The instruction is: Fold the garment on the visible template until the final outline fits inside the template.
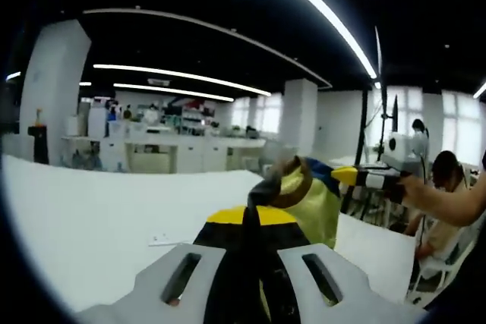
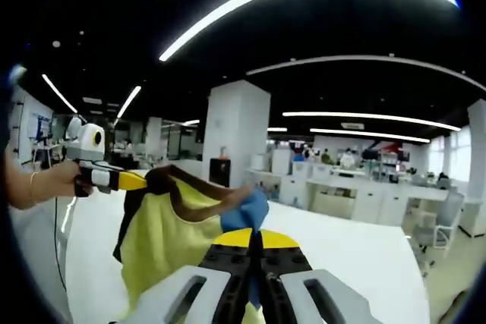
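Above the white bench: I hold a yellow garment [image 2: 163, 237] up in the air, stretched between my two grippers.
Left gripper [image 1: 251, 221]: my jaws are pressed together on a dark edge of the garment, seen close in the left gripper view.
Right gripper [image 2: 254, 252]: my jaws are clamped on a blue part of the garment; yellow cloth with brown trim hangs away to the left in the right gripper view.
Garment: lifted clear of the bench [image 1: 91, 218], its yellow body drooping between the two grips.
Other gripper in each view: my right gripper comes in from the right of the left gripper view with my hand [image 1: 425, 191] behind it; my left gripper comes in from the left of the right gripper view.
Background: an open lab with white pillars, ceiling light strips, and seated people [image 1: 444, 180].
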Demonstrator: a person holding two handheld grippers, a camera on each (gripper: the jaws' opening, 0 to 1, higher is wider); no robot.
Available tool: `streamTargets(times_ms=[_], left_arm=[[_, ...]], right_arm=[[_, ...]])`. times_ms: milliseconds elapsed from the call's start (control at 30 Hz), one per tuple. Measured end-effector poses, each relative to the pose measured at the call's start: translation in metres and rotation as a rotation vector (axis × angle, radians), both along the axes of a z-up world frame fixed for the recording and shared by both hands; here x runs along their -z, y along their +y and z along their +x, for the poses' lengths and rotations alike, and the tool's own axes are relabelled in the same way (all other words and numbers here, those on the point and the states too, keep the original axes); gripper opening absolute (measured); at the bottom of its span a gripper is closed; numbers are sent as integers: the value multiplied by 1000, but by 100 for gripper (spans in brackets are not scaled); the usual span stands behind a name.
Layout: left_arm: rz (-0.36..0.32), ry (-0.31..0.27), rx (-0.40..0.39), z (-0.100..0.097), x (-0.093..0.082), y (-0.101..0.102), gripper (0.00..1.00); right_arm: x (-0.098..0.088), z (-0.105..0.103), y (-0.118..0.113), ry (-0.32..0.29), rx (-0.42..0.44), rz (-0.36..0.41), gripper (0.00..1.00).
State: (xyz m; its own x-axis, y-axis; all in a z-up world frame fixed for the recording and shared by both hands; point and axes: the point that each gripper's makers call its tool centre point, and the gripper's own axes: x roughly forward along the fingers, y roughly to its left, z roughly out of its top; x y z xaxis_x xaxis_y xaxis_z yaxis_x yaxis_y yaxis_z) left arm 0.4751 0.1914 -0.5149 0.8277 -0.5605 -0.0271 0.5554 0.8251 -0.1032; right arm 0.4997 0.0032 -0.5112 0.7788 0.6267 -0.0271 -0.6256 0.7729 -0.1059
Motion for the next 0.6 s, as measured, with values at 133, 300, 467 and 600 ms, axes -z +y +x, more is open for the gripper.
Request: streamTargets(times_ms=[133, 300, 467, 600], left_arm=[[7, -13, -8, 2, -4, 2, 0], [-3, -43, -27, 5, -15, 9, 0], [-9, -58, -43, 9, -21, 16, 0], [15, -27, -59, 17, -8, 21, 0]], right_arm=[[-8, -1, -1, -29, 7, 5, 0], [-23, -11, 2, -75, 9, 13, 0], [-32, -16, 6, -110, 1, -1, 0], [-16, -12, 12, -56, -15, -12, 0]])
